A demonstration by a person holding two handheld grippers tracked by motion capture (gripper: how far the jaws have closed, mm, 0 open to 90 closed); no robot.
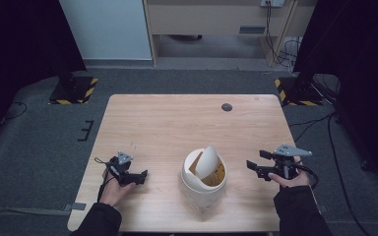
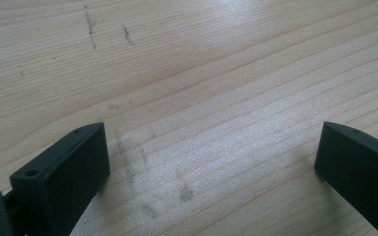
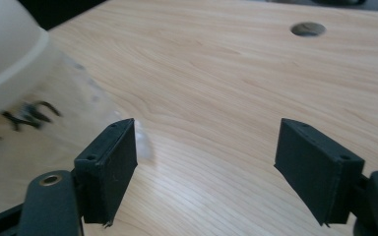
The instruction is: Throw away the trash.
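Near the table's [image 1: 167,118] front edge, at its middle, stands a cream bin [image 1: 203,181] with a tilted swing lid and a clear lower body. It sits between the left gripper [image 1: 140,177] and right gripper [image 1: 252,166], apart from both; both sets of jaws gape empty. The right gripper view catches black lettering on the bin's clear wall.

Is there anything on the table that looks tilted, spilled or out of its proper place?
Yes, one thing. The swing lid of the small white bin stands tilted up on edge instead of lying level, so the opening shows something yellow inside. Nothing is spilled on the table. Both tools, left and right, are open and hold nothing.
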